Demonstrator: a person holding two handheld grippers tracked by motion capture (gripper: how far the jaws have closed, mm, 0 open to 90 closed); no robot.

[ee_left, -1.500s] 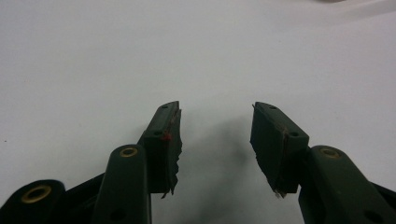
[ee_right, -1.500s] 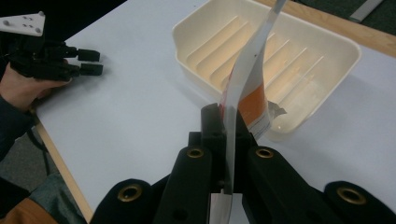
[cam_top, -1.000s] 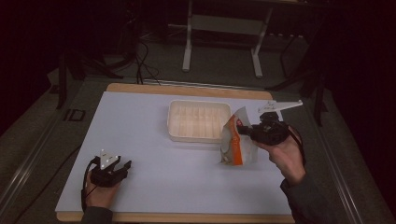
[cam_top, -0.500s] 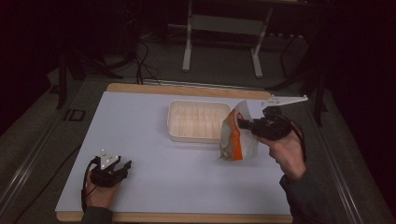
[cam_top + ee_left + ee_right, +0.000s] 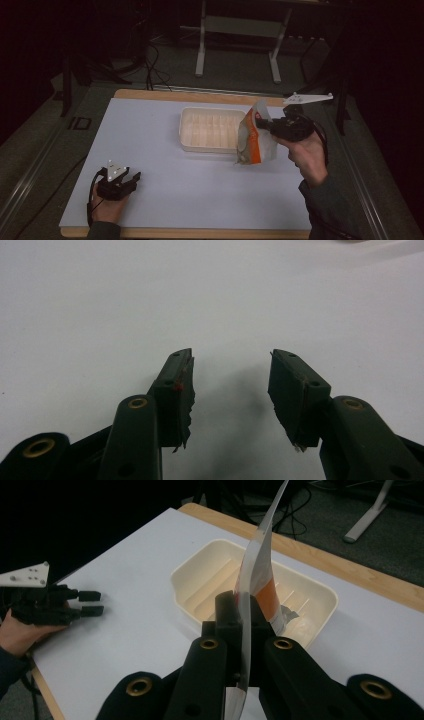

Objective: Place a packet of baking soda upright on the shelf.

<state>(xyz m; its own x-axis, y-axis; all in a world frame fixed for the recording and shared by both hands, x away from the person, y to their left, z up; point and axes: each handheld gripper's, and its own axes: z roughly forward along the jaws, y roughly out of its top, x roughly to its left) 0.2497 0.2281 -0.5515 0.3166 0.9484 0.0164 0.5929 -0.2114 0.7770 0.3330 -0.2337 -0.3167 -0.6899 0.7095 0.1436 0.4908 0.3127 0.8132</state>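
High view: my left tool (image 5: 131, 179) idle on worktop (image 5: 200, 200), jaws apart, nothing between. Tray (image 5: 210, 129) mid-worktop. Right tool (image 5: 266, 126) clamped on orange-white bag (image 5: 252, 142), held tilted at tray's right end. Judged: bag picked up, emptying into tray not done. Right gripper view adds jaws pinching bag edge (image 5: 250, 587), tray ribs.

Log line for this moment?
right gripper: shut on bag, beside tray | left gripper: open, idle on table
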